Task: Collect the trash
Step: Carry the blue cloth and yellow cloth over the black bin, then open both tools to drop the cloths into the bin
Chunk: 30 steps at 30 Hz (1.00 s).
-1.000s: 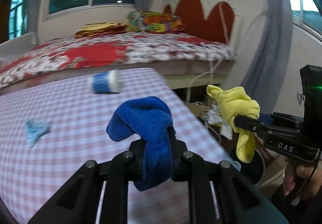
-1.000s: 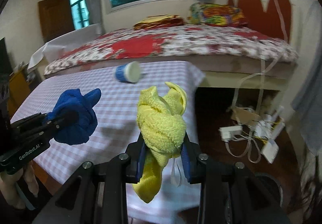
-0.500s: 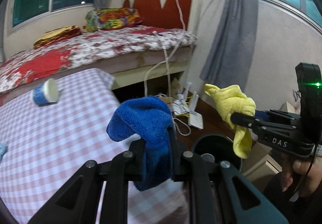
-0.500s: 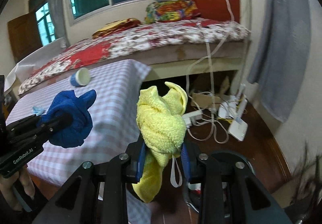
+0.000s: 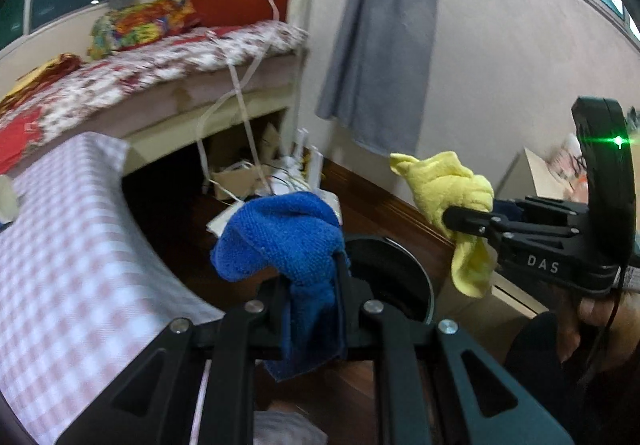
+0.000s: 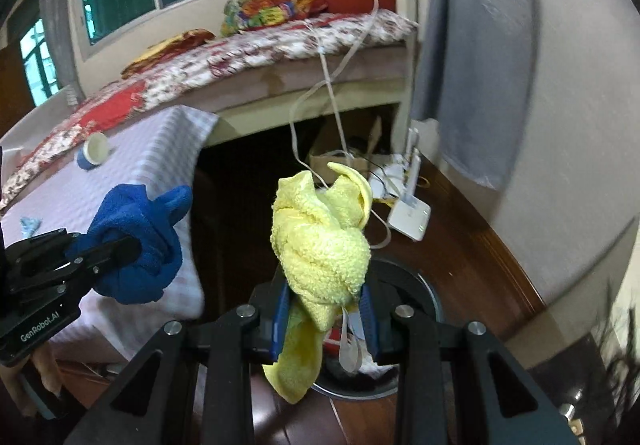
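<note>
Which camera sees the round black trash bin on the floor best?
The right wrist view: the round black trash bin shows its rim and some trash inside, though the crumpled yellow terry cloth covers part. In the left wrist view, the bin is half hidden behind the crumpled blue terry cloth.

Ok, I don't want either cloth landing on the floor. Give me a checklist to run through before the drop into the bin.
1. Left gripper shut on the blue cloth: ok.
2. Right gripper shut on the yellow cloth: ok.
3. Round black bin in view below both grippers: ok.
4. Yellow cloth hanging over the bin's opening: ok in the right wrist view.
5. Blue cloth over the opening: cannot tell; in the left wrist view it hangs near the rim.
6. Room left inside the bin: cannot tell.
</note>
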Tool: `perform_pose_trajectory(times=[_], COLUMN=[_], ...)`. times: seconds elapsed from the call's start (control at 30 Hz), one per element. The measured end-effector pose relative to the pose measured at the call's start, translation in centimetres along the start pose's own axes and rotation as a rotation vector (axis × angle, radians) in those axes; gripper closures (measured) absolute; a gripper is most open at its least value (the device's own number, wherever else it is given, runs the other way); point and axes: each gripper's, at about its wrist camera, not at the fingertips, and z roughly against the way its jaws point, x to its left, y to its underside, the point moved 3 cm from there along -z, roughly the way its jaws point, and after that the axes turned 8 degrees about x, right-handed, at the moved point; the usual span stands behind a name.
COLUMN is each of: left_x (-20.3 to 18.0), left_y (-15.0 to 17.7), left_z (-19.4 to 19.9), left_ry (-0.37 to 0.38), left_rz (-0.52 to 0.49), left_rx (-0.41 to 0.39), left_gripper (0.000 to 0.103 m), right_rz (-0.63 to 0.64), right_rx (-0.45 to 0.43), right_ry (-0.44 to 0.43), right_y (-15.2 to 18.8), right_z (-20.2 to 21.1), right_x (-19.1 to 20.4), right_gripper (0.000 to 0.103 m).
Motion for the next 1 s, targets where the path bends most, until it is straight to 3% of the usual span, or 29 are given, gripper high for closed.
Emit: perform_pose_trajectory(times=[0.43, 0.83, 0.87, 0.93, 0.97, 1.0], left_x=[-3.3, -4.8, -4.6, -4.2, -4.0, -3.7], left_y=[0.9, 2.0, 2.1, 2.2, 2.2, 2.2], left_z=[-7.5, -14.4, -15.0, -16.3, -16.6, -16.6], left_ry=[0.094, 0.142, 0.144, 0.149, 0.123, 0.084], left_rz=[-0.060, -0.083, -0.087, -0.087, -0.087, -0.084], left_rx=[0.171, 0.331, 0.348, 0.383, 0.391, 0.385], left_gripper=[0.086, 0.083, 0.080, 0.060, 0.034, 0.025], right_rz=[-0.055, 0.049, 0.059, 0.104, 0.123, 0.129], right_rx=[0.137, 0.315, 0.326, 0.359, 0.385, 0.380], right_ry=[0.024, 0.000, -0.001, 0.002, 0.046, 0.079], right_y=[4.3, 6.0, 5.9, 5.6, 5.5, 5.3], right_z=[-4.7, -13.3, -14.2, -15.8, -16.8, -17.2], right_x=[-5.3, -6.6, -6.7, -6.4, -6.6, -6.8], right_gripper=[0.070, 0.069, 0.067, 0.059, 0.040, 0.022])
